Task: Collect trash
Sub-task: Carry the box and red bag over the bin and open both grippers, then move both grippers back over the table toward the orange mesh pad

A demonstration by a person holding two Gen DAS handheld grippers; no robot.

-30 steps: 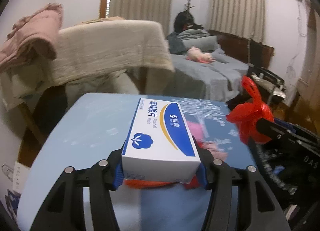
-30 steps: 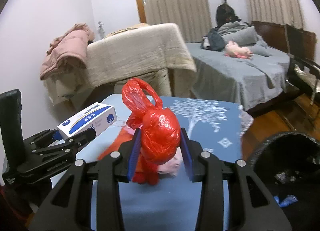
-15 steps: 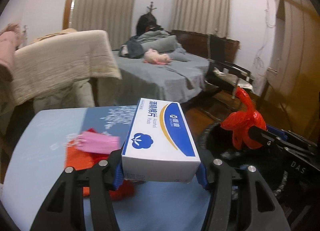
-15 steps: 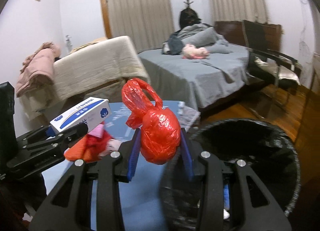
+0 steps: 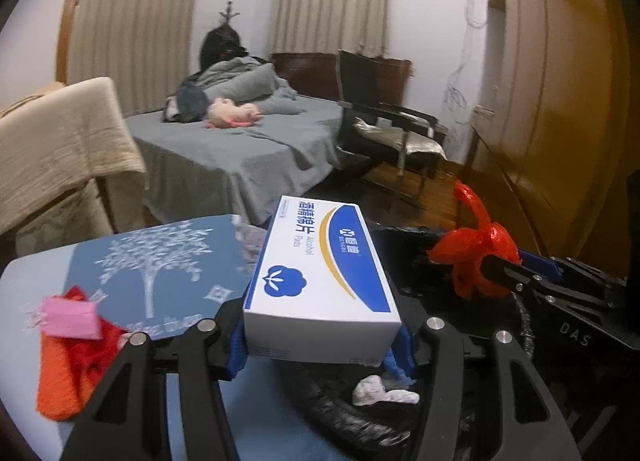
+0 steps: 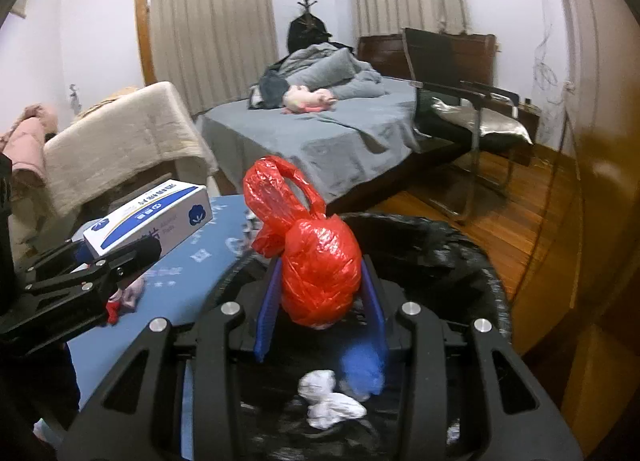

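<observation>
The left gripper [image 5: 320, 335] clamps the white box [image 5: 320, 281] at the black bin's [image 6: 460, 245] rim; the right gripper [image 6: 320, 293] squeezes the red bag [image 6: 316, 265] above the bin. Dropped now, the box may land outside.

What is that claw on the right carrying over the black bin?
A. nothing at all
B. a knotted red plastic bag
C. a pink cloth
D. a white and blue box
B: the right gripper has its jaws closed on a knotted red plastic bag, above the black bin.
</observation>
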